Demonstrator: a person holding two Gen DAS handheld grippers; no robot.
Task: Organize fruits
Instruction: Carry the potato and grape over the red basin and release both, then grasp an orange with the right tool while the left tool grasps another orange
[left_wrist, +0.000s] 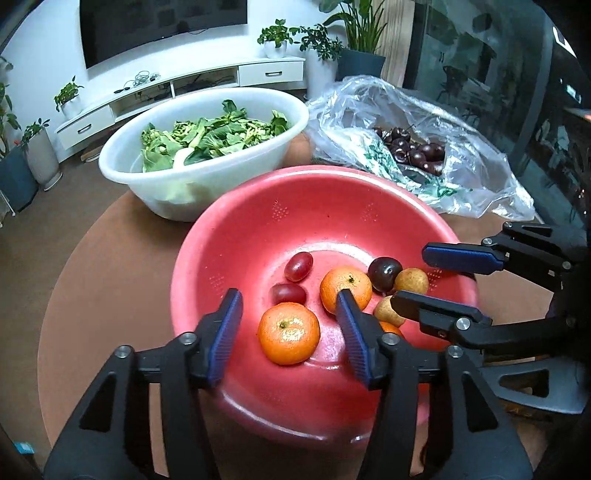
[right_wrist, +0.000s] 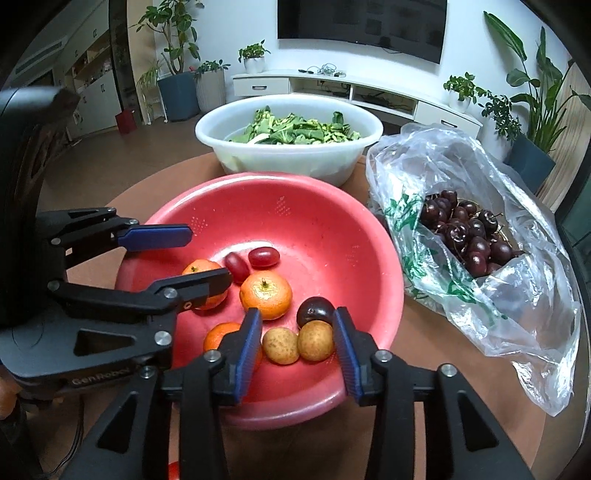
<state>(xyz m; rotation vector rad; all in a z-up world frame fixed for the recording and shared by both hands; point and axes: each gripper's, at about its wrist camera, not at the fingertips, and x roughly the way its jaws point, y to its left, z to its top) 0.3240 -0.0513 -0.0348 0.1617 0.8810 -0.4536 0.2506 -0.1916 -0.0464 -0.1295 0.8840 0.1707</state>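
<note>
Both the left gripper (left_wrist: 290, 328) and right gripper (right_wrist: 297, 345) are hanging released over the red bowl (left_wrist: 236, 236), risking colliding or nudging its crowded, rolling fruit.

Red colander (left_wrist: 240, 236), orange mandarins (left_wrist: 289, 333)

A big red bowl (right_wrist: 332, 236) with tiny holes sits on the round brown desk (left_wrist: 110, 258). Inside lie three oranges: one (right_wrist: 266, 295) in the middle, one (right_wrist: 201, 267) to the left, and one (right_wrist: 221, 336) near the front rim. Two red grapes (right_wrist: 263, 257) lie side by side behind them. A dark plum (right_wrist: 314, 311) touches two small brown fruits (right_wrist: 316, 340). Just beside the bowl, a clear plastic bag (right_wrist: 517, 295) lies open with many dark cherries (right_wrist: 469, 232) piled inside.
</note>
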